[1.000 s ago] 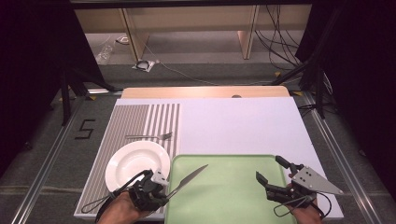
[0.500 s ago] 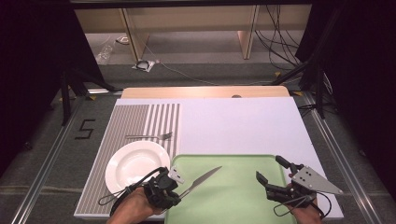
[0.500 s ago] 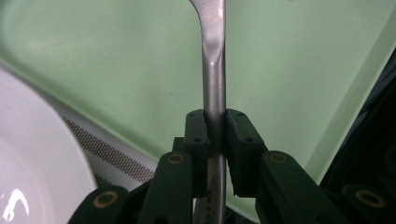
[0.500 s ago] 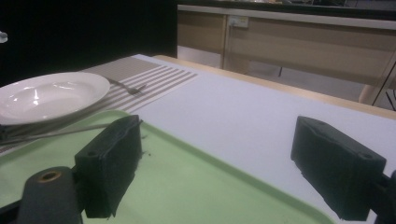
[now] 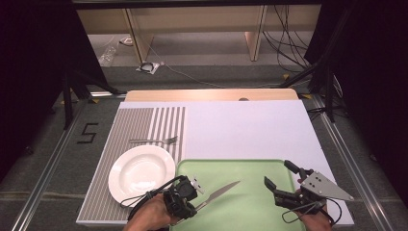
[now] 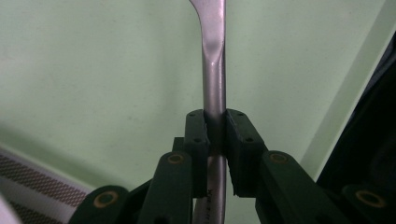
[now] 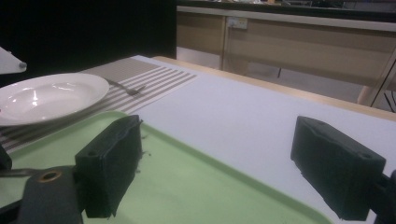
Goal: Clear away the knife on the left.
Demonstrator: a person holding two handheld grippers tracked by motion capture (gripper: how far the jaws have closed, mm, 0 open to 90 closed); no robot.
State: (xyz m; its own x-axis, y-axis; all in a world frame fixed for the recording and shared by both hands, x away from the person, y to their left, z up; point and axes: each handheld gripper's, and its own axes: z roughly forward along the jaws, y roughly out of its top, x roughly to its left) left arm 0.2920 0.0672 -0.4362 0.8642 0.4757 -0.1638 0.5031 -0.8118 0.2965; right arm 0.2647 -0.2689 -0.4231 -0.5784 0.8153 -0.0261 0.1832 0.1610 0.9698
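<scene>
We see the left gripper pinching the knife by its handle over the green tray's left edge; the right gripper hovers with jaws spread at the tray's right edge.

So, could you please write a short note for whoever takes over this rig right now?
Left gripper: shut on the knife by its handle, blade out over the green tray.
Right gripper: open, nothing between the jaws, above the tray's right side.
White plate sits on the striped placemat, with the fork lying behind it.
Done: knife picked up.
Left: probably set the knife down by the plate; that is a guess.
</scene>
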